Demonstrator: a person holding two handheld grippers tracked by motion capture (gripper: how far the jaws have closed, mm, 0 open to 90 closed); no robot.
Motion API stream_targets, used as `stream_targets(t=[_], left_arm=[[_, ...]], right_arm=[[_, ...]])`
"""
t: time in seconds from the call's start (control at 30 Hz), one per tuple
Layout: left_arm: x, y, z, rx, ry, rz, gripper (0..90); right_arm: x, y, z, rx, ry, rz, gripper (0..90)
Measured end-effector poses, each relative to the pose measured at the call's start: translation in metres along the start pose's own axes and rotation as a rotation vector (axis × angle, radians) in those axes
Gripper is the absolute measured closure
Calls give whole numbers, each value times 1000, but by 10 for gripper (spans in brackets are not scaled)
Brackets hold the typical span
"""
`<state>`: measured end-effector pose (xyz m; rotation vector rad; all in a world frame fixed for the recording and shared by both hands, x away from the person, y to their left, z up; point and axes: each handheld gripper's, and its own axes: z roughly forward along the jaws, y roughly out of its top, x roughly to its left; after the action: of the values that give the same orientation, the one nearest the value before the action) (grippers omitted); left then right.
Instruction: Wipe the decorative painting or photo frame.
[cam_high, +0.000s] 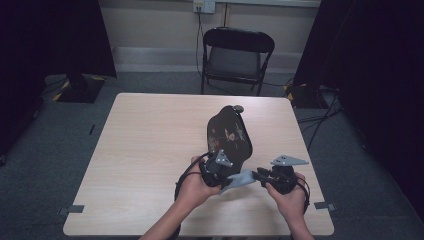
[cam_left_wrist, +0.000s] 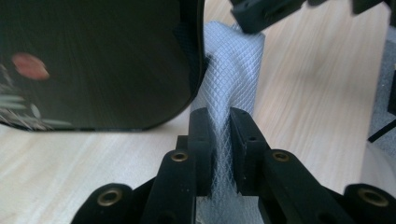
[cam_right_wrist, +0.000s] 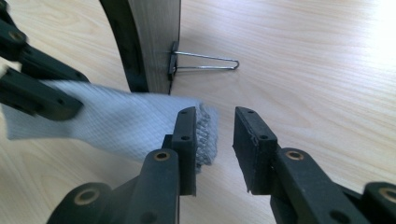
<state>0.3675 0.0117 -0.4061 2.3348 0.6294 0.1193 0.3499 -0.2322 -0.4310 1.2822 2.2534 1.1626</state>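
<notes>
The grey mesh cloth (cam_high: 239, 179) hung stretched between the two grippers, just above the near part of the bench (cam_high: 145, 150). In the left gripper view the cloth (cam_left_wrist: 231, 79) ran straight up from the jaws, its diamond weave visible, and passed just beside the curved edge of the black lacquered panel (cam_left_wrist: 93, 60). The left gripper (cam_left_wrist: 223, 149) was clamped narrowly on the cloth, both pads pressing the fabric flat between them.

In the right gripper view the cloth (cam_right_wrist: 121, 121) extended to the left of the jaws, and its frayed end lay against the inner face of the left jaw. The right gripper (cam_right_wrist: 215, 144) stood partly open: a clear gap showed between the cloth end and the other jaw, so the pads did not press on the fabric. No earlier state could be judged.

The black lacquered panel (cam_high: 229, 135), decorated with a floral pattern, stood tilted on the bench directly beyond both grippers. From the right gripper its bare wooden back (cam_right_wrist: 156, 42) was visible, with a thin wire stand (cam_right_wrist: 205, 61) projecting from it and lying low over the bench surface.

In the high view the left gripper (cam_high: 220, 172) sat at the panel's near edge, and the right gripper (cam_high: 272, 177) sat just to the right of it, each held in one hand. A black folding chair (cam_high: 237, 57) stood beyond the far edge of the bench.
</notes>
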Motion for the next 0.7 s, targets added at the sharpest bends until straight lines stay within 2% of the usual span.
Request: stream_targets(t=[0.13,0.2,0.37,0.57,0.7], left_arm=[[-2,11,-12,-17,10,19,800],[-1,16,-18,-30,16,22,801],[1,28,-31,-47,29,29,801],[-2,45,-49,-88,32,45,802],[-4,57,-61,-109,49,60,802]], right_arm=[[-2,-1,-2,-5,-6,0,696],[-2,-1,-5,-7,-31,-11,691],[-5,-4,-8,-5,-32,12,685],[-5,-8,-7,8,-30,6,680],[-3,-9,-6,10,-23,6,666]])
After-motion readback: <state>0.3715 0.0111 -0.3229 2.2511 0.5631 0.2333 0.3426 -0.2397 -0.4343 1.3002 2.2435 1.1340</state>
